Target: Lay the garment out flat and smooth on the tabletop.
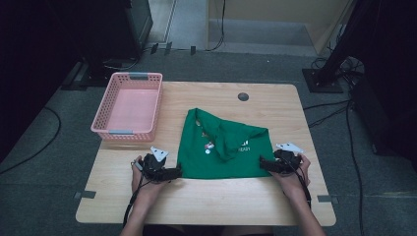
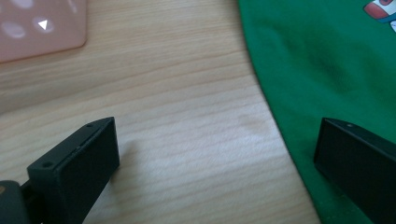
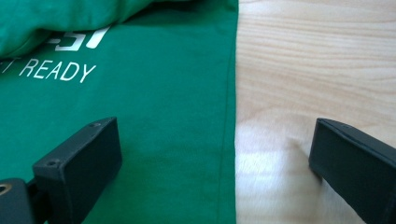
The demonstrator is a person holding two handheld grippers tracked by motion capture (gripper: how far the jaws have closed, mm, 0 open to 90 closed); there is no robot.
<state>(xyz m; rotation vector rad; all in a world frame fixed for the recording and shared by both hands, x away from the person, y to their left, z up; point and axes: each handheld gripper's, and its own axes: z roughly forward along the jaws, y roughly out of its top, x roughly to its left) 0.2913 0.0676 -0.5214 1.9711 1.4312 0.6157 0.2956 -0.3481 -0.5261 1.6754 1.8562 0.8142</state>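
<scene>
While the green shirt (image 1: 223, 147) lies partly folded on the wooden table (image 1: 206, 201), to the right of the pink basket (image 1: 129, 105), my left gripper (image 1: 178, 172) and my right gripper (image 1: 261, 163) straddle its near corners, jaws spread wide, gripping nothing.

1 green shirt (image 1: 221, 147), 1 pink basket (image 1: 129, 104), 1 table (image 1: 206, 201), 2 tools: left tool (image 1: 176, 172), right tool (image 1: 263, 163)

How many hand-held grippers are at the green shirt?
2: left hand-held gripper at the green cotton shirt's near-left corner, right hand-held gripper at its near-right corner, both open.
</scene>
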